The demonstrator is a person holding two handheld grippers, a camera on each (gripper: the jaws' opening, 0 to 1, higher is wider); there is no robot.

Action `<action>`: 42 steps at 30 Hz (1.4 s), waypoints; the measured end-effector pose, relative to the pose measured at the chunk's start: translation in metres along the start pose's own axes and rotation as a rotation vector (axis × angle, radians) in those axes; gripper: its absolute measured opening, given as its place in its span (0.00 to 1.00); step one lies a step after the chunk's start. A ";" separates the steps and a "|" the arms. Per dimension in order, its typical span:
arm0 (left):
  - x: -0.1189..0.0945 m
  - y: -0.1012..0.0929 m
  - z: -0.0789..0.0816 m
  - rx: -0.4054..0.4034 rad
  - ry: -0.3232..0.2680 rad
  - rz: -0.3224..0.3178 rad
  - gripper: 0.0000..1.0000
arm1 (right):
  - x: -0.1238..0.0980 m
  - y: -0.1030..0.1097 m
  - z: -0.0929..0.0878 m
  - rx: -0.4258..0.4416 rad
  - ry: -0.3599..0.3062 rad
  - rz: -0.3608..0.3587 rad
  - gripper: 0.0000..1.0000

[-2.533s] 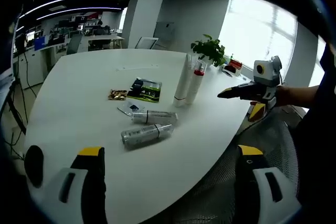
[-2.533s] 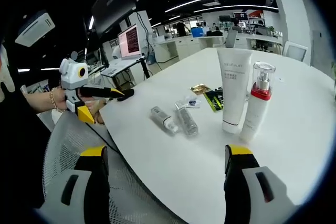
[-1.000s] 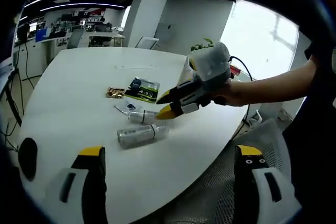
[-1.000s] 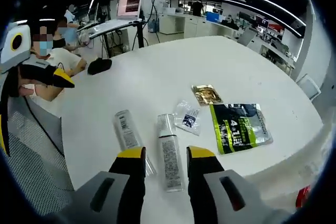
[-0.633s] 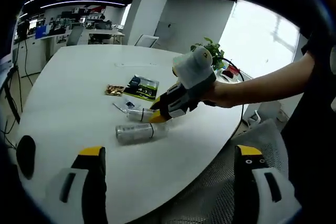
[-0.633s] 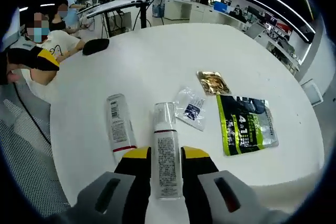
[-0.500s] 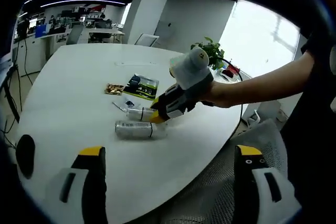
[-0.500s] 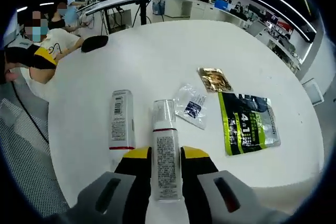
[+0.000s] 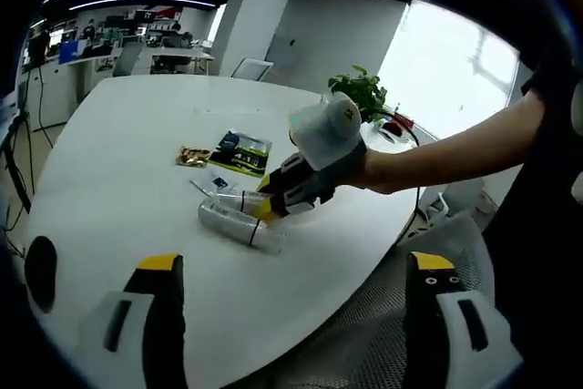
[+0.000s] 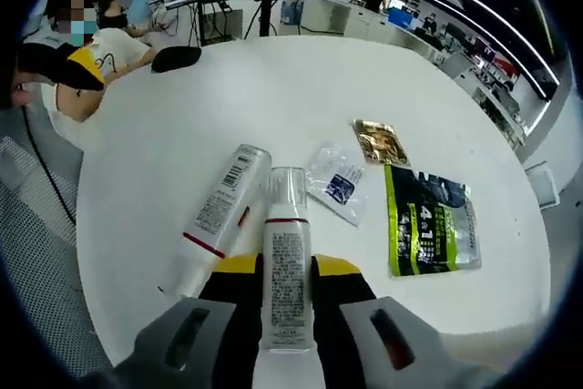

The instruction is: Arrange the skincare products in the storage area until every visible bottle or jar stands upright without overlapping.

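My right gripper (image 10: 285, 266) is shut on a slim white bottle (image 10: 288, 216) with a clear cap, which lies on the white table (image 10: 173, 134). A second white bottle (image 10: 219, 211) lies slanted just left of it, its top end close to the clear cap. In the left gripper view the right gripper (image 9: 269, 209), held by a hand, is down on the two lying bottles (image 9: 239, 222) at mid-table. My left gripper (image 9: 296, 263) hangs open over the table's near edge with nothing between its jaws.
Beyond the bottles lie a clear sachet (image 10: 335, 184), a gold sachet (image 10: 380, 141) and a green-and-black pack (image 10: 426, 216). A black mouse (image 10: 178, 58) sits at the far table edge. A potted plant (image 9: 364, 88) stands behind the hand. Mesh chair backs border the table.
The right gripper came down and shut on the clear-capped bottle. The second bottle has swung from parallel to slanted, its top end now near the held bottle's cap.
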State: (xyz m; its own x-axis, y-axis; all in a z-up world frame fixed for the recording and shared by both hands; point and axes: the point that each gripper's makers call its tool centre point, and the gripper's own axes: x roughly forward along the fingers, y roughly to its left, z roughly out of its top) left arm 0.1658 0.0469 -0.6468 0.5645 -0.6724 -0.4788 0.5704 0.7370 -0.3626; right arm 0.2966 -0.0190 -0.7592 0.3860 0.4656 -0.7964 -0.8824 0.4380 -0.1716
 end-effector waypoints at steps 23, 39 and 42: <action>-0.020 -0.025 0.081 -0.264 -0.320 -0.101 0.79 | -0.148 0.035 0.081 0.105 -0.497 -0.106 0.20; -0.013 -0.037 0.116 -0.392 -0.486 -0.167 0.47 | -0.204 0.059 0.117 -0.136 -0.588 -0.286 0.20; -0.014 -0.044 0.123 -0.412 -0.533 -0.197 0.41 | -0.209 0.057 0.117 -0.152 -0.584 -0.304 0.20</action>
State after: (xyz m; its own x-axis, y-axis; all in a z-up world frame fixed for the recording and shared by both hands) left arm 0.2063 0.0159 -0.5259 0.7494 -0.6605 0.0462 0.4792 0.4930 -0.7262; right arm 0.1972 -0.0010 -0.5349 0.6673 0.6968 -0.2632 -0.7233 0.5219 -0.4522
